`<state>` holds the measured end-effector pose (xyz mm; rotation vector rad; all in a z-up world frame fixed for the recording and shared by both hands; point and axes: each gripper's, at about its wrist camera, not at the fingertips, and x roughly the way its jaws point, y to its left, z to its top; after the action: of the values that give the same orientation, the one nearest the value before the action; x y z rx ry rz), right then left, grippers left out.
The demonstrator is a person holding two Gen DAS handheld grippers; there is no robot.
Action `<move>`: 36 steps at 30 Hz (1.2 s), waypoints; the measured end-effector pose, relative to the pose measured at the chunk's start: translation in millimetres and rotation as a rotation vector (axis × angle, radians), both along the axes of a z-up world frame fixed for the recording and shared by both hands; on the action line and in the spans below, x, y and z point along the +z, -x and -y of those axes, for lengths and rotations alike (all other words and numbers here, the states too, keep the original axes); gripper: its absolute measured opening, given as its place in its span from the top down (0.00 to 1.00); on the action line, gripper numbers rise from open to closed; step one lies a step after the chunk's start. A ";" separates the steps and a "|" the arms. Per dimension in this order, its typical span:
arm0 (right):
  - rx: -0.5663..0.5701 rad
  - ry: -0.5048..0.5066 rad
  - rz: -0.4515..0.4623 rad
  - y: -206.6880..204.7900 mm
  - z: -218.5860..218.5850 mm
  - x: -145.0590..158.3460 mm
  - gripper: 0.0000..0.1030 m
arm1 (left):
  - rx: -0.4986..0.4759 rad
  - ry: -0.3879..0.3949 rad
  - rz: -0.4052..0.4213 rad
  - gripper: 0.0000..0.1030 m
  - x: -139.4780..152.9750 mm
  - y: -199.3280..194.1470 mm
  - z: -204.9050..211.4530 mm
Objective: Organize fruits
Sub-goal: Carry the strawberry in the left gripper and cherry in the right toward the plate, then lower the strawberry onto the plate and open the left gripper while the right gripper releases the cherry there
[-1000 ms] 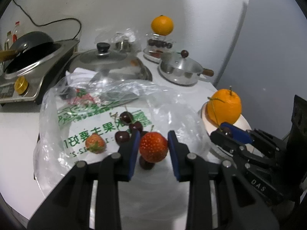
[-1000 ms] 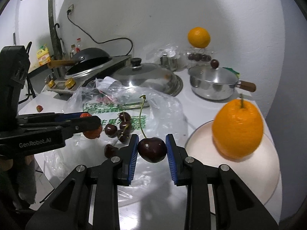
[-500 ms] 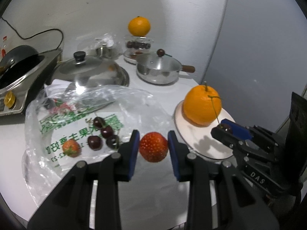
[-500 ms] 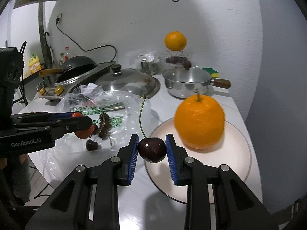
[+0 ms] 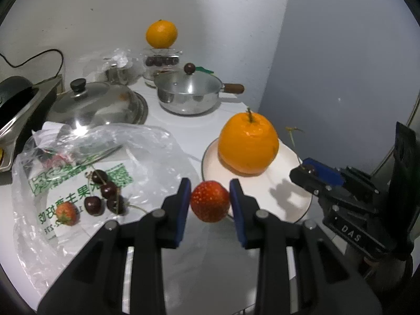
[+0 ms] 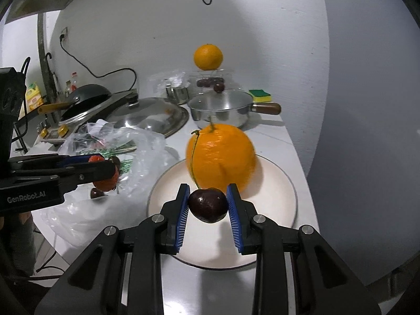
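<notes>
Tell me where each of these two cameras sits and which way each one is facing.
Left wrist: rides the left tongs, looking down along them at a held strawberry, the plastic bag and the plate; the right tongs show at right.
Right wrist: rides the right tongs, looking down over the plate at a held cherry; the left tongs show at left.
Shared: the big orange on the plate, the steel pot.

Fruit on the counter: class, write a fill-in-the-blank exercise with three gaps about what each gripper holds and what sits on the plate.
1. The left gripper is shut on a ____.
2. The right gripper is shut on a dark ____ with a long stem.
3. The only fruit resting on the white plate is an ____.

Missing words: strawberry; cherry; orange
</notes>
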<state>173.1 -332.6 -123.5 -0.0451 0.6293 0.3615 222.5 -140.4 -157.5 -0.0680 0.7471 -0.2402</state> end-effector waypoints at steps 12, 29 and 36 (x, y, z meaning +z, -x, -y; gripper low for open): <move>-0.048 -0.016 -0.019 -17.5 31.6 -10.3 0.70 | -0.043 -0.029 -0.026 0.70 -11.5 -19.4 28.7; -0.049 0.002 -0.055 -40.3 46.3 -34.2 0.70 | -0.077 -0.038 -0.078 0.70 -35.7 -43.7 53.8; -0.048 0.009 -0.064 -51.5 43.5 -38.8 0.70 | -0.068 -0.039 -0.090 0.70 -41.4 -49.3 52.7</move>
<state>224.6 -376.1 -162.3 -0.0272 0.6938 0.3152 271.8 -193.1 -198.9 -0.0168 0.8443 -0.2889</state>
